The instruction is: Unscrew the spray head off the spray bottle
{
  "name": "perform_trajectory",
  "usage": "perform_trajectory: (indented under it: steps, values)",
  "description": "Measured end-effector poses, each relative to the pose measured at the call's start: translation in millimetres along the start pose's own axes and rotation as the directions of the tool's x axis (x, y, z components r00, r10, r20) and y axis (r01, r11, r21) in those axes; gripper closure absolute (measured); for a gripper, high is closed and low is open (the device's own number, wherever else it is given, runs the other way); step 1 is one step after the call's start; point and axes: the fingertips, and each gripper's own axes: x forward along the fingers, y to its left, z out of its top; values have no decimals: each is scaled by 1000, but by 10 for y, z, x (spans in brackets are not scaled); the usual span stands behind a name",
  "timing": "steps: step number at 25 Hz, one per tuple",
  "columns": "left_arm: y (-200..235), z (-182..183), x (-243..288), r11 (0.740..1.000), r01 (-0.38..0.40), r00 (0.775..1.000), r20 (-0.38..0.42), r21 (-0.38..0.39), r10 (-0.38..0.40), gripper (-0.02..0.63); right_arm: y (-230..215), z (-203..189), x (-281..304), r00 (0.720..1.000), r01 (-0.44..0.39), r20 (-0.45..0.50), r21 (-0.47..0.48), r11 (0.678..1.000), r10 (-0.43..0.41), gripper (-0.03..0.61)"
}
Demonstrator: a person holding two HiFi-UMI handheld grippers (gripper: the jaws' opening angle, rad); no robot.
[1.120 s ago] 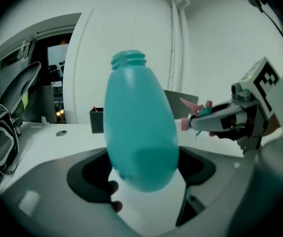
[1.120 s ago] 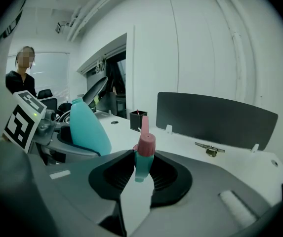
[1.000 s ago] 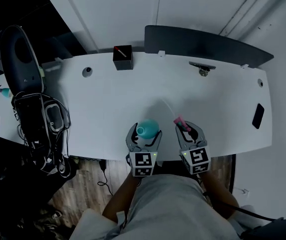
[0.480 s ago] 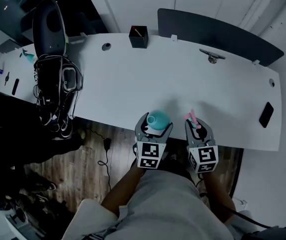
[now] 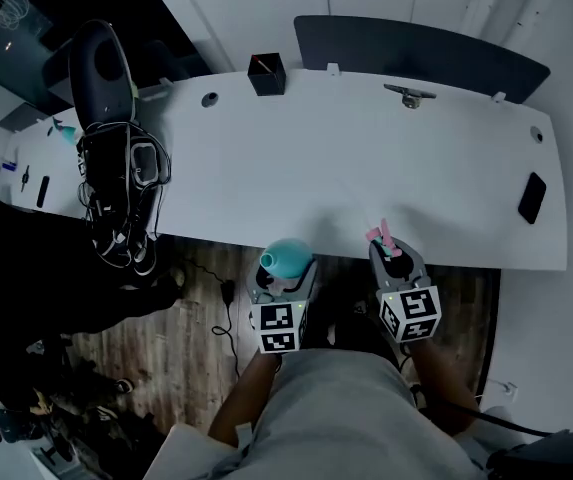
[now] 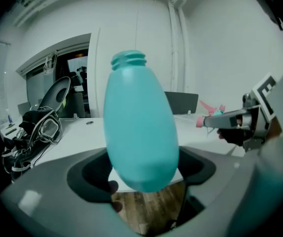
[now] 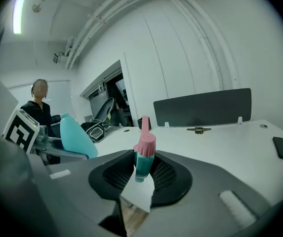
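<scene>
Between the left gripper's [image 5: 284, 271] wide-spread jaws the teal spray bottle [image 6: 140, 127] sits clamped, its threaded neck bare, while beside it the right gripper [image 5: 394, 259] pinches the detached pink-and-teal spray head [image 7: 144, 154], both at the white desk's [image 5: 366, 158] near edge.

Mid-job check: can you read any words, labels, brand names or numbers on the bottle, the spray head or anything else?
No readable text anywhere.
Bottle: plain teal, no label.
Spray head: no print visible.
Marker cubes: black-and-white square patterns only, no letters.
</scene>
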Motion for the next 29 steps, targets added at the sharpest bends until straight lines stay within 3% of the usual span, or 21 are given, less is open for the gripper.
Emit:
perform_trajectory:
  steps: [12,29]
  values:
    - [239,159,13,999,51,997,50,9,-51,210,362,217,109,999,44,26,-40,998,-43,488]
    - [168,197,99,996,91,994,55,7,-92,210,369,246,133,998,61,13,-66,996,-60,488]
